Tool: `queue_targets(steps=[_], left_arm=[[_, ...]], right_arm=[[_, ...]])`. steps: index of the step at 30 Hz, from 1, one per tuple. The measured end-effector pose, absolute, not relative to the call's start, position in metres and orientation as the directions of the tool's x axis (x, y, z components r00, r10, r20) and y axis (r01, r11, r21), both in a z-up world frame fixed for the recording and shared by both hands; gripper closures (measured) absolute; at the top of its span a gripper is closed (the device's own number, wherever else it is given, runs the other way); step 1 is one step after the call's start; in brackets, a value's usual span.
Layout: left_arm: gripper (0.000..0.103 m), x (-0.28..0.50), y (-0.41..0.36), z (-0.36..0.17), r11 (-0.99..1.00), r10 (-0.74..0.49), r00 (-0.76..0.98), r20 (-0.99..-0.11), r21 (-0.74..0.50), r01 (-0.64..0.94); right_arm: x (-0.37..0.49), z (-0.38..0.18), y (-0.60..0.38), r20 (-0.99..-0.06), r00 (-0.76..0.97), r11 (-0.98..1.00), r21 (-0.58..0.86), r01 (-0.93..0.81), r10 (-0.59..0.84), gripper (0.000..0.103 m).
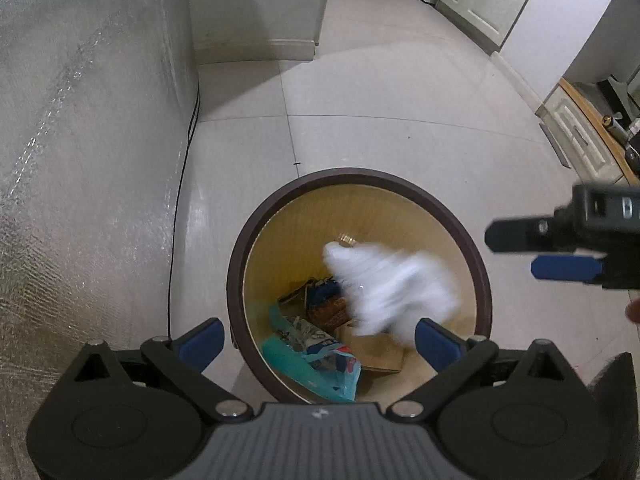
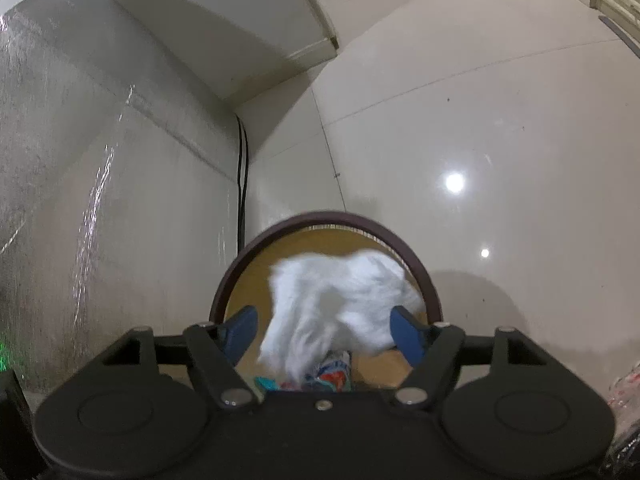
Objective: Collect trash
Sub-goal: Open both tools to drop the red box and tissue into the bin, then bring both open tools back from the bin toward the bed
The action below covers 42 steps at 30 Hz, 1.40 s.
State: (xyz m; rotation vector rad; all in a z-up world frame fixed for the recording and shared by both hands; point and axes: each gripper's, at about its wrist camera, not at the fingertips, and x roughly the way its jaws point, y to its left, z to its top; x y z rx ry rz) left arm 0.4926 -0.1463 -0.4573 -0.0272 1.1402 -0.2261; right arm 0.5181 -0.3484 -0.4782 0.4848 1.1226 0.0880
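A round bin with a dark brown rim and a yellowish inner wall stands on the pale tiled floor, and everything here is placed by it. Both tools hang above its mouth, pointing steeply down into it.

The left tool is spread wide, its 2 blue pads straddling the near rim with nothing between them. The right tool also stands with its jaws apart; in the left wrist view it shows at the bin's right edge. Its pads press on nothing.

A crumpled white sheet, paper or thin plastic, I cannot tell which, is smeared with motion blur inside the bin's opening, free of both tools. In the right wrist view it sits just ahead of the open jaws, over the bin's interior. I judge it to be dropping in.

At the bottom of the bin lie earlier pieces: a teal plastic bag, a printed wrapper, a piece of brown cardboard, a darker brown packet and what looks like a small gold cap against the far wall.

So several items are already collected and this 1 looks as good as delivered. The floor around the bin shows no other litter, though at the right wrist view's lower right edge something clear with red marks may still await pickup.
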Motion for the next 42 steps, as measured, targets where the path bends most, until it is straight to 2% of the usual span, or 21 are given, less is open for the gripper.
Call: queue_targets(steps=[4, 9, 12, 18, 42], left_arm=[[0.002, 0.488, -0.148, -0.454, 0.977, -0.193, 0.394, -0.898, -0.138, 0.165], [0.002, 0.482, -0.149, -0.447, 0.977, -0.191, 0.393, -0.899, -0.138, 0.161], [0.002, 0.479, -0.151, -0.44, 0.978, -0.19, 0.397, -0.898, -0.137, 0.158], [0.0, 0.47, -0.148, -0.426, 0.98, -0.181, 0.413, -0.893, -0.129, 0.151], [0.0, 0.401, -0.119, -0.351, 0.988, -0.142, 0.46, -0.877, -0.096, 0.122]], right_arm=[[0.508, -0.48, -0.354, -0.855, 0.421, 0.896, 0.405, 0.18, 0.302, 0.025], [0.494, -0.48, -0.364, -0.866, 0.402, 0.897, 0.398, 0.193, 0.298, 0.016], [0.486, -0.478, -0.364, -0.864, 0.395, 0.894, 0.408, 0.183, 0.313, 0.006], [0.472, -0.466, -0.365, -0.861, 0.404, 0.902, 0.4, 0.164, 0.308, 0.0], [0.401, -0.402, -0.356, -0.866, 0.466, 0.961, 0.257, 0.104, 0.181, 0.0]])
